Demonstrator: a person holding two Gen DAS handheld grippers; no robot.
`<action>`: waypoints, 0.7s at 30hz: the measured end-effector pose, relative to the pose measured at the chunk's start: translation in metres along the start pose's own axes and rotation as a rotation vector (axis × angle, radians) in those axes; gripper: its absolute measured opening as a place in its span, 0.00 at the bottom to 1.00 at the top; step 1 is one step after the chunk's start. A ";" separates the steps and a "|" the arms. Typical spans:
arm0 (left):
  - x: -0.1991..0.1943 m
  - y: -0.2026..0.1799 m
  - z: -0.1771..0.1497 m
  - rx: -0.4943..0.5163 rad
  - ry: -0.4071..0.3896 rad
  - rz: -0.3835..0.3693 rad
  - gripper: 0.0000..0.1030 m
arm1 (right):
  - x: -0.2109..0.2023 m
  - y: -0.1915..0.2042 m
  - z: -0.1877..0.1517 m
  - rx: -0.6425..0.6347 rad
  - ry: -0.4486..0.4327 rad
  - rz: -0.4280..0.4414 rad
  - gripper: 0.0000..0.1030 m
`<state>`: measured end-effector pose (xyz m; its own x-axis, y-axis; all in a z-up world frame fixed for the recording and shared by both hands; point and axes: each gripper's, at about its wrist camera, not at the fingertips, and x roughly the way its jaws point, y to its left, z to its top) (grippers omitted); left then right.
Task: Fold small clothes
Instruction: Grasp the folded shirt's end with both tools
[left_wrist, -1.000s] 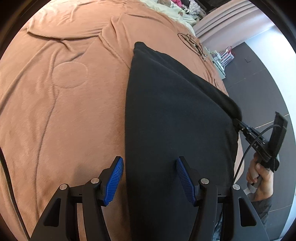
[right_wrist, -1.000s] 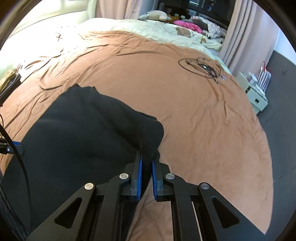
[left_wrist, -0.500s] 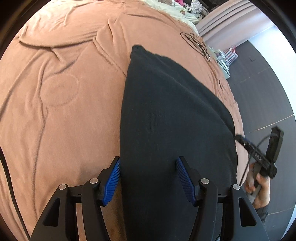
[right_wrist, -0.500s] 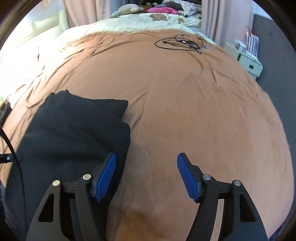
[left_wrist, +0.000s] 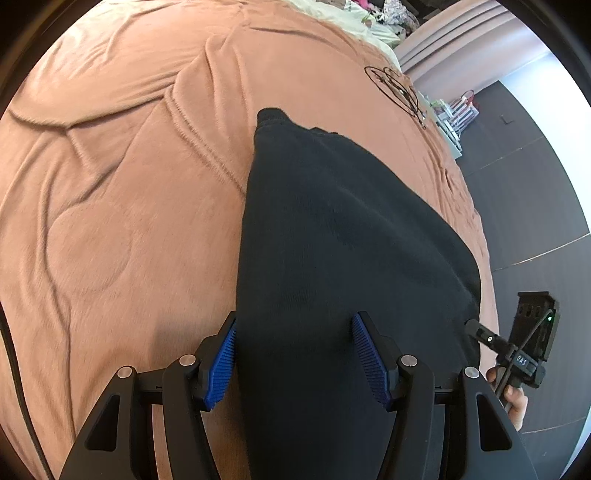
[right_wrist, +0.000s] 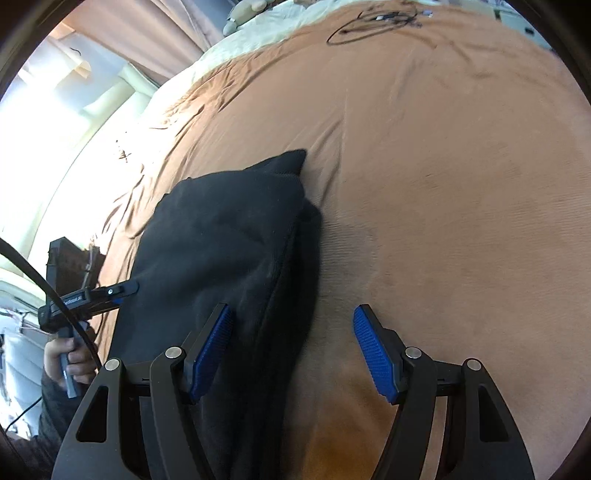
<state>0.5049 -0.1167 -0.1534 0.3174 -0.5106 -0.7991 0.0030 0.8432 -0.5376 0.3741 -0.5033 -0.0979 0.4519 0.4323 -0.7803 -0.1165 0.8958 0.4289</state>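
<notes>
**Right gripper lets go; one fold laid**

Released since a second ago, the black garment (right_wrist: 221, 251) no longer sits in the right gripper (right_wrist: 291, 347), whose jaws now stand spread, straddling the doubled right edge. The left gripper (left_wrist: 293, 362) is spread too, its fingers either side of the near hem, gripping nothing. The garment lies on the brown bedspread (left_wrist: 122, 229), a lower layer peeking out along that edge. Judging by this, one fold is down; squaring and further folds remain.
</notes>
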 end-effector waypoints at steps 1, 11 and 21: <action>0.001 0.000 0.004 0.002 -0.001 -0.001 0.60 | 0.005 -0.003 0.004 0.006 0.005 0.023 0.64; 0.013 0.011 0.045 -0.036 -0.006 -0.008 0.50 | 0.036 -0.033 0.048 0.045 0.041 0.150 0.51; 0.023 0.011 0.063 -0.049 -0.023 -0.033 0.33 | 0.059 -0.037 0.058 0.080 0.047 0.201 0.27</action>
<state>0.5718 -0.1089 -0.1610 0.3400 -0.5335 -0.7745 -0.0323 0.8164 -0.5766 0.4566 -0.5169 -0.1330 0.3848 0.6070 -0.6953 -0.1283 0.7812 0.6110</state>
